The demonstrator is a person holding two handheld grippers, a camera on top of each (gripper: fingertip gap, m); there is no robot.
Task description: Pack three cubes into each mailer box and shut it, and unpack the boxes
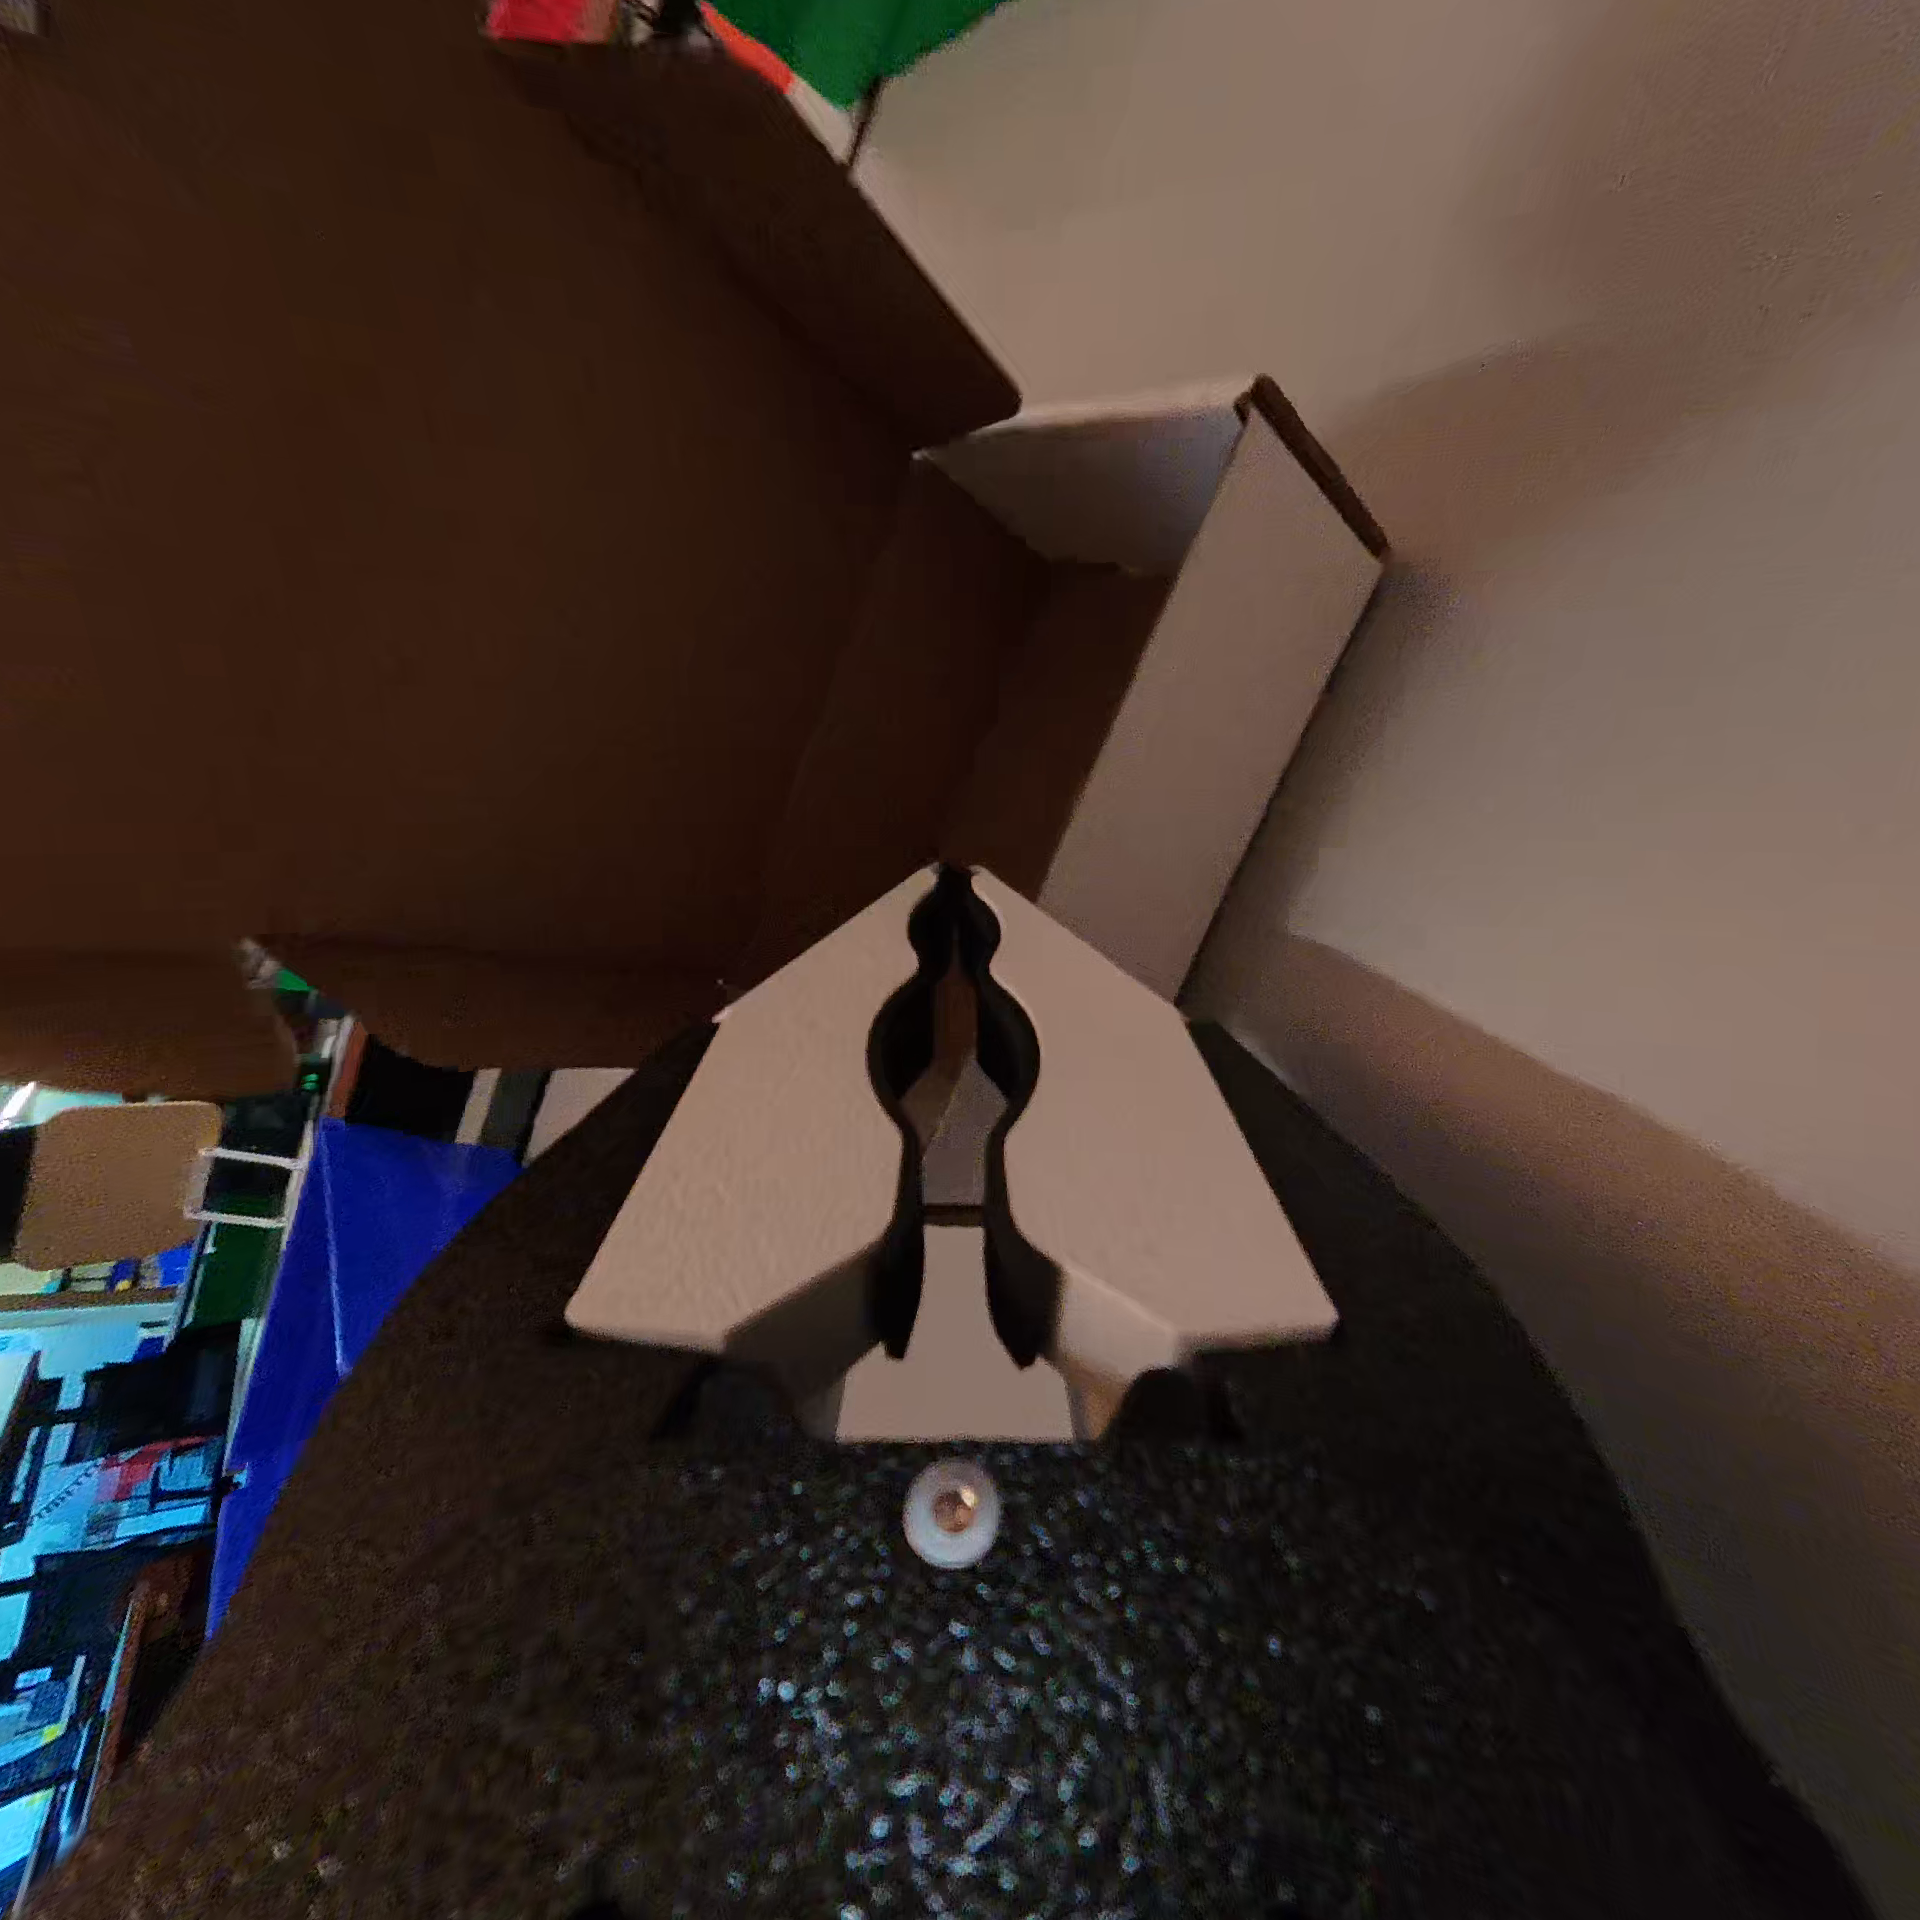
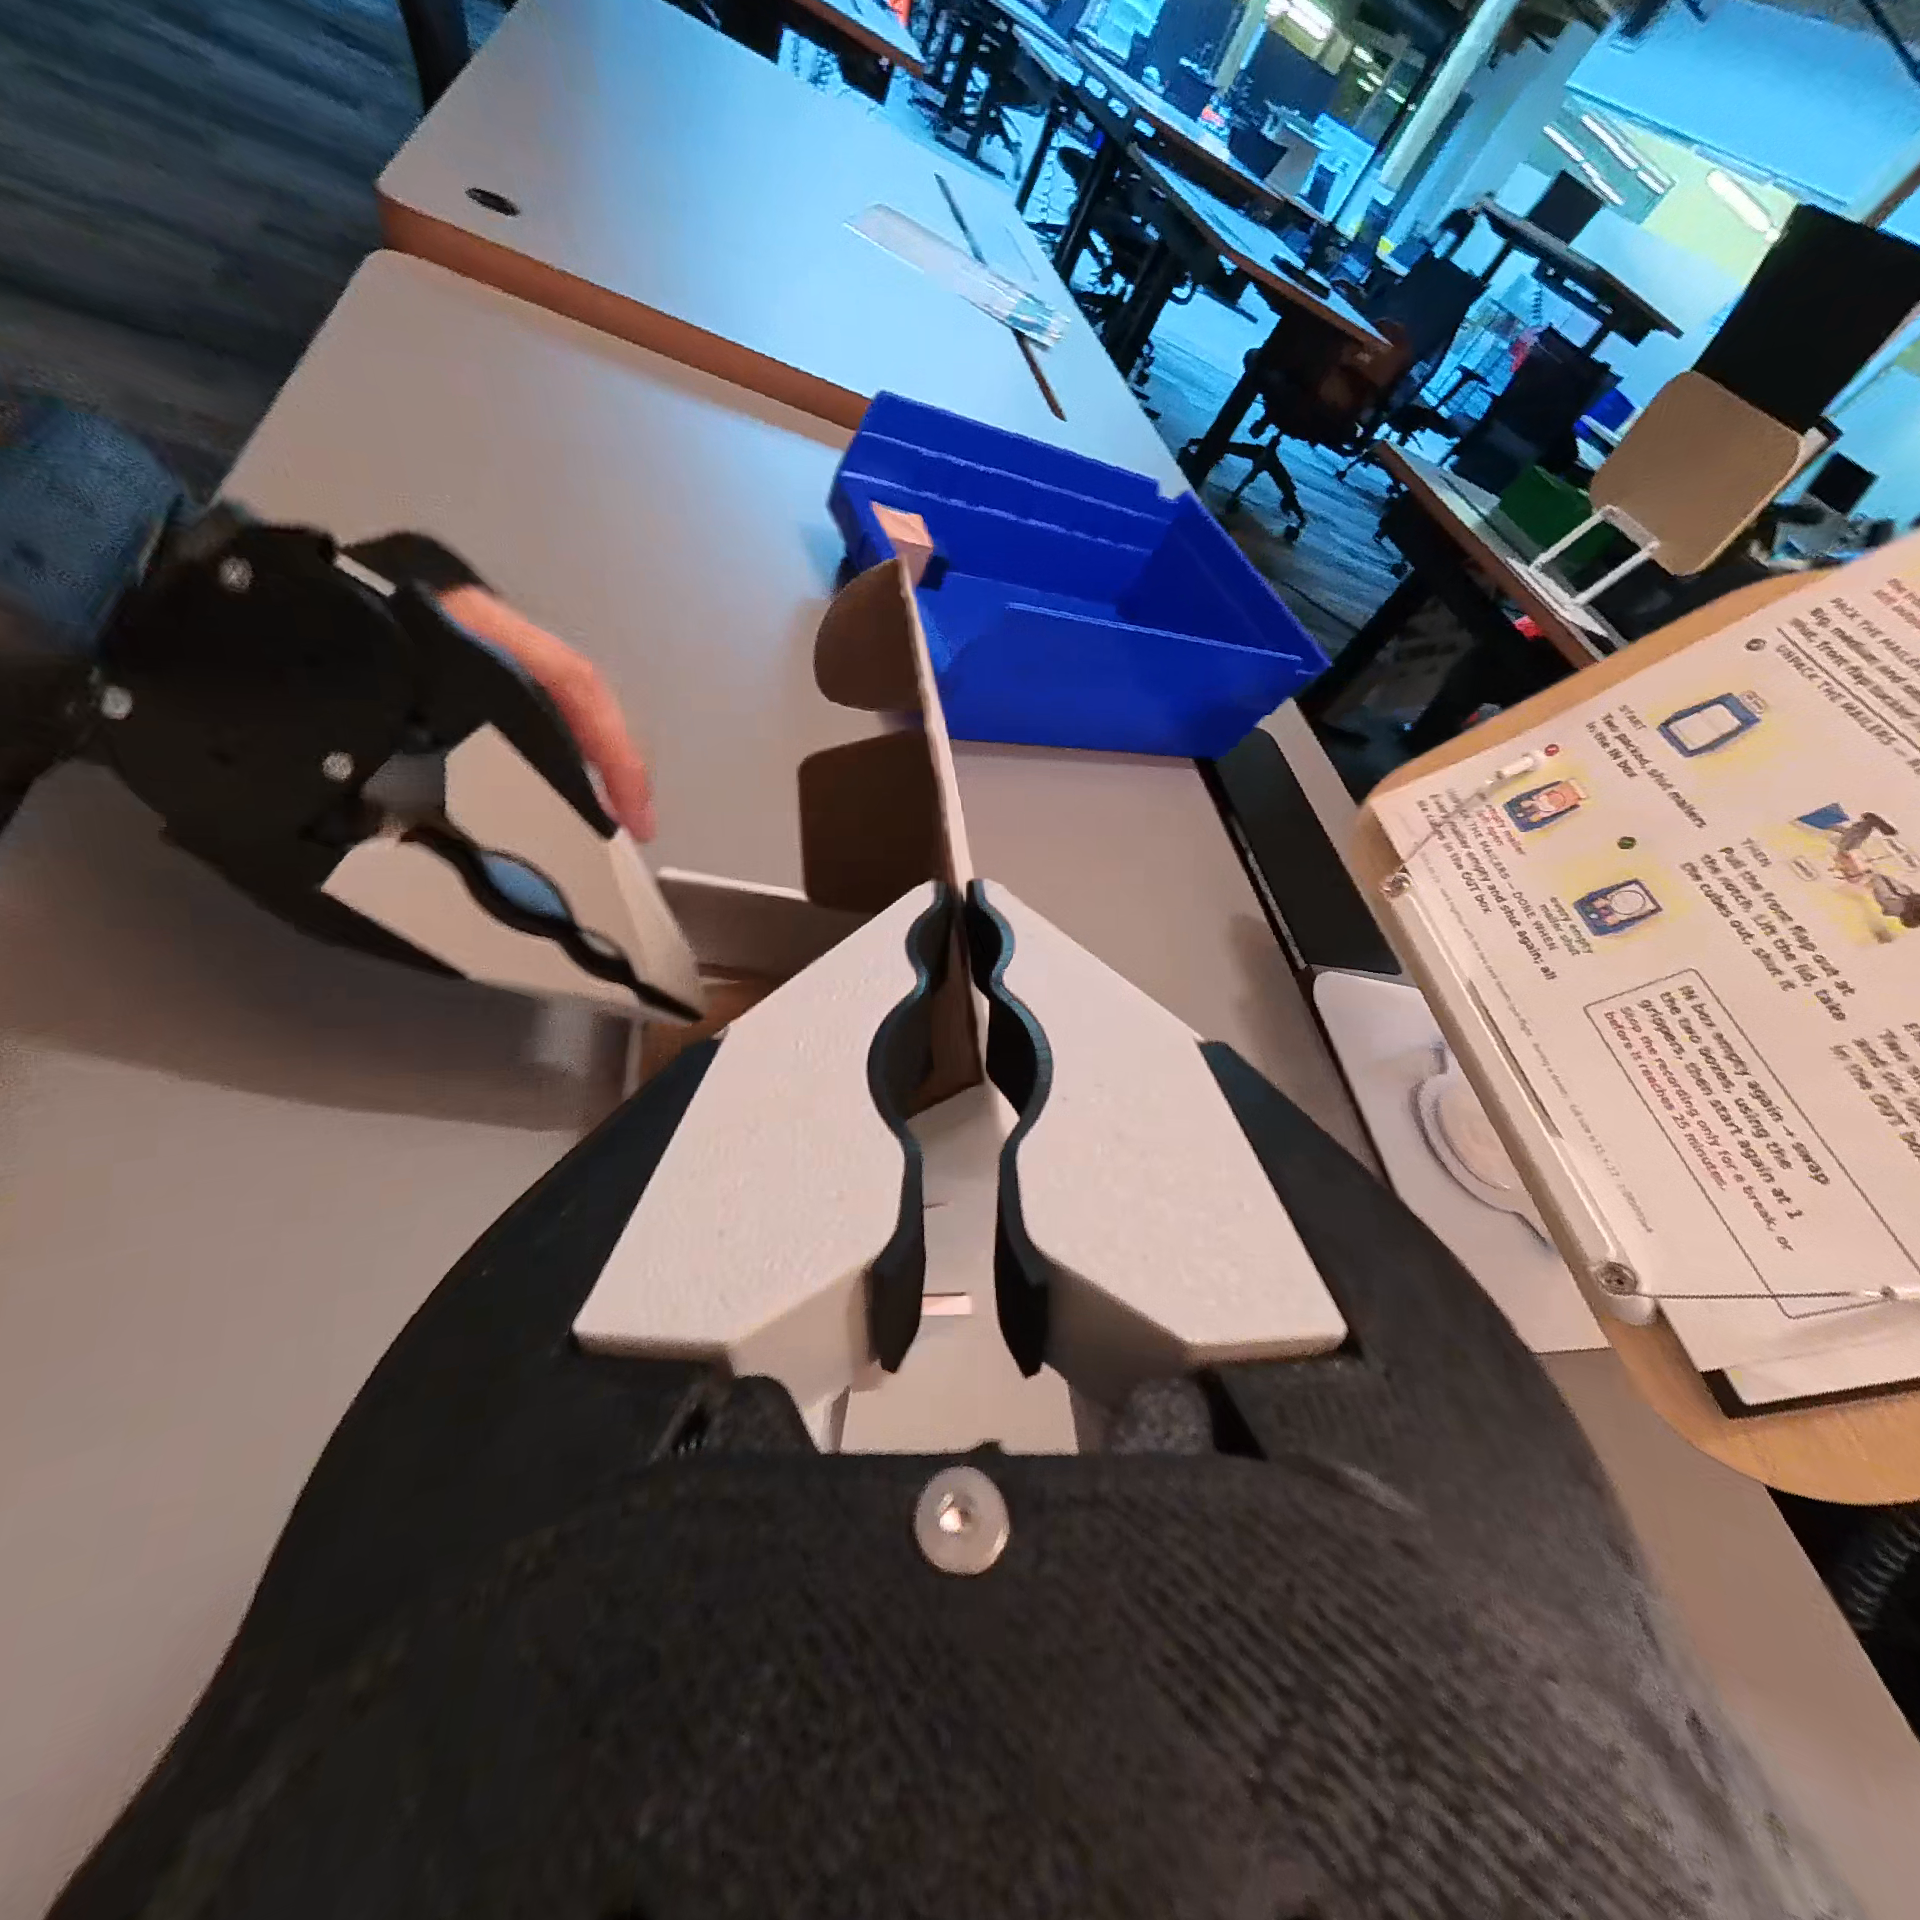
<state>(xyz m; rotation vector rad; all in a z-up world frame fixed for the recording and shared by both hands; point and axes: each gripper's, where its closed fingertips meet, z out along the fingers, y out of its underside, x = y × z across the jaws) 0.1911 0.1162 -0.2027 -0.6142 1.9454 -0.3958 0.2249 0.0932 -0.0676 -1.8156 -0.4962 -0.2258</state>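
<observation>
A white mailer box with a brown inside stands open on the grey table [image 2: 540, 499]. In the left wrist view its brown lid [image 1: 416, 520] fills the upper left and a white wall [image 1: 1195, 727] runs to the right. My left gripper [image 1: 951, 878] is shut on a wall of the box. It also shows in the right wrist view [image 2: 675, 1003], held by a hand, pinching a white panel. My right gripper [image 2: 961, 894] is shut on the edge of the lid [image 2: 940, 748], which stands upright and edge-on, its brown ear flaps [image 2: 857, 800] pointing left. The inside of the box is hidden.
A blue bin [image 2: 1091, 623] stands on the table just beyond the lid, with a small pale cube [image 2: 900, 532] at its near corner. An instruction sheet on a clear stand [image 2: 1662, 935] sits on a round wooden top at the right. More tables and chairs lie beyond.
</observation>
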